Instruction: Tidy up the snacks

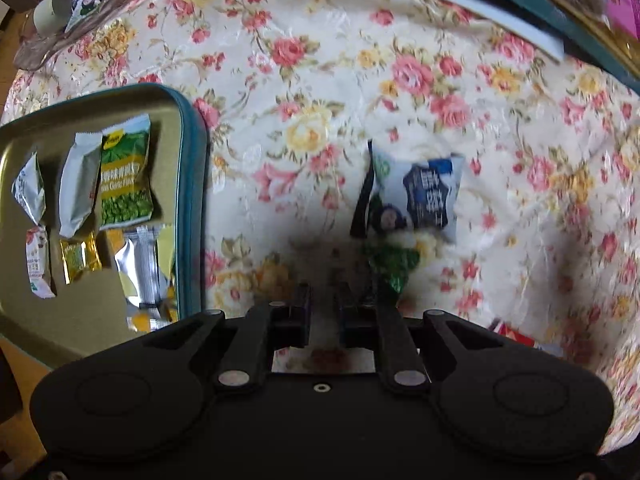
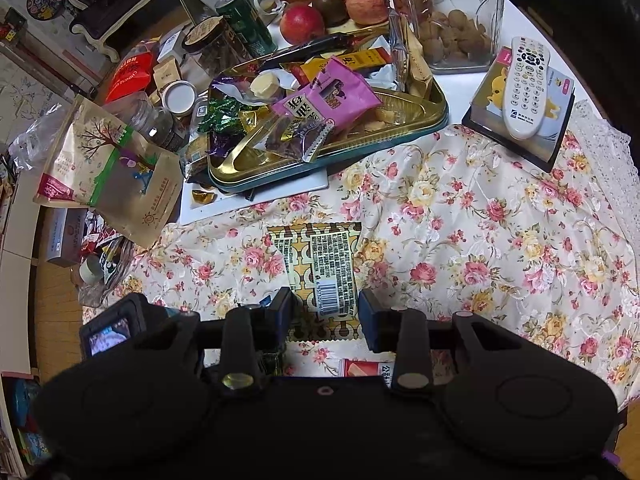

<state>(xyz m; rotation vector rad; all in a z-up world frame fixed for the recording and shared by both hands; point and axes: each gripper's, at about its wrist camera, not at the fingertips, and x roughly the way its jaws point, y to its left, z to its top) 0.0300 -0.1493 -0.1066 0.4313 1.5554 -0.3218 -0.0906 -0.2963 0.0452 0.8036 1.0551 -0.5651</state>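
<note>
**Left gripper carrying a blue-and-white packet, right gripper poised over a gold one**

Left gripper (image 1: 324, 304) first: in its own wrist view the two fingers stand close together, and a blue-and-white snack packet (image 1: 416, 196) with a green foil piece (image 1: 390, 266) below it hangs just ahead of the right-hand finger. It appears to be pinched by its edge, though blur keeps me from being sure the fingers have it. To the left sits the teal-rimmed tray (image 1: 192, 200), already holding a row of sorted snacks: the green pea packet (image 1: 126, 176), two silver sachets, a small gold wrapper and a silver-and-yellow bar. So a fair part of the sorting looks done, and this packet seems bound for that tray, which lies beside the gripper, not under it. Another red-and-white wrapper (image 1: 516, 334) peeks out on the floral cloth (image 1: 400, 60) at lower right.

Right wrist view: the right gripper (image 2: 325, 314) is spread wide, holding nothing, with a gold patterned packet (image 2: 320, 268) lying flat on the cloth between and just ahead of its fingers. Its barcode end lies between the fingers. A wafer wrapper (image 2: 362, 368) lies nearer the body. Farther off, a second gold tray (image 2: 400, 136) is heaped with unsorted sweets, so plenty remains.
</note>
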